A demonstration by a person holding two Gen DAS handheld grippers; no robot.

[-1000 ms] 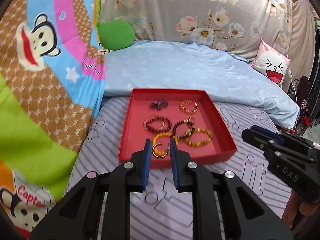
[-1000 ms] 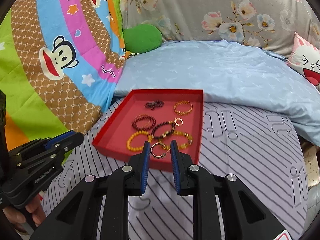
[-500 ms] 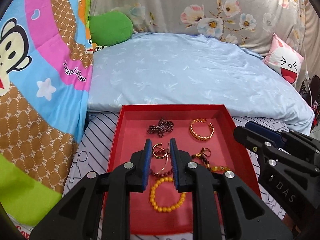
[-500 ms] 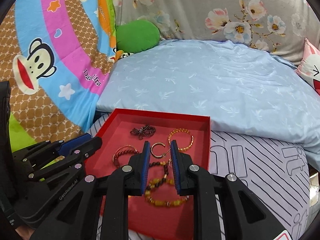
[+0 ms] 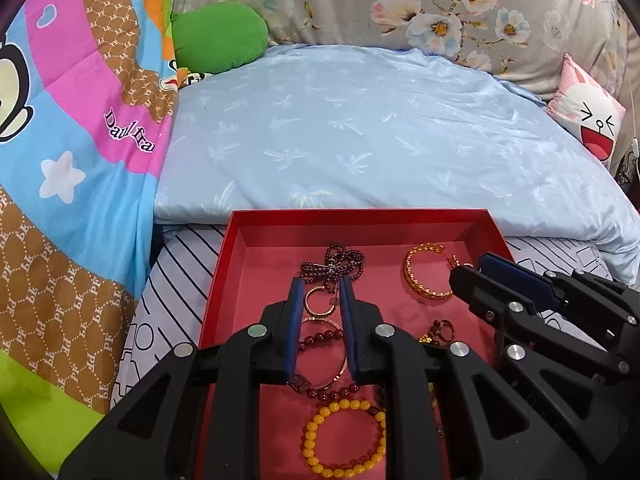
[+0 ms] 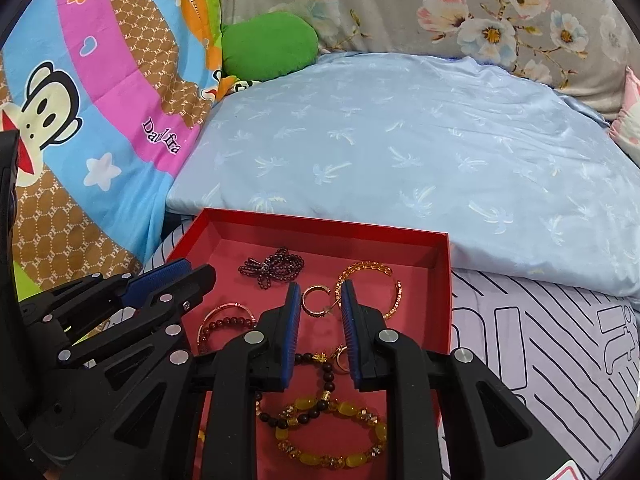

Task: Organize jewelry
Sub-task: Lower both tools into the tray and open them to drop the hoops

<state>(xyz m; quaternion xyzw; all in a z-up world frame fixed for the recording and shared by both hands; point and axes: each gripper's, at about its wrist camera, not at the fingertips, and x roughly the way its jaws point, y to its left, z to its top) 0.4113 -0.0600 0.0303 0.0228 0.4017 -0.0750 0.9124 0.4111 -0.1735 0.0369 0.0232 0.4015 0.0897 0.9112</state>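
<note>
Both claws have swung in from the bed's striped sheet and now hang over the shallow red cardboard tray [image 5: 236,276]. The left claw [image 5: 320,284] and right claw [image 6: 319,287] each pinch a small gold hoop earring [image 5: 320,301]; bracelets lie below, awaiting sorting.

The tray [image 5: 224,264] is bright red outside, pinker red inside. In it lie a yellow bead bracelet [image 5: 344,440], a dark maroon bead string [image 5: 332,264], a gold cuff [image 5: 424,276] and a rose-gold hoop [image 5: 320,300]. The sheet [image 6: 540,320] beneath is pale lilac with black lines. Behind, the quilt [image 5: 360,132] is light blue with faint white sprigs, the cushion [image 5: 220,36] plain green, the blanket [image 5: 80,120] banded pink, blue, brown and green with a cartoon monkey, the backdrop [image 5: 440,8] grey with pale flowers
</note>
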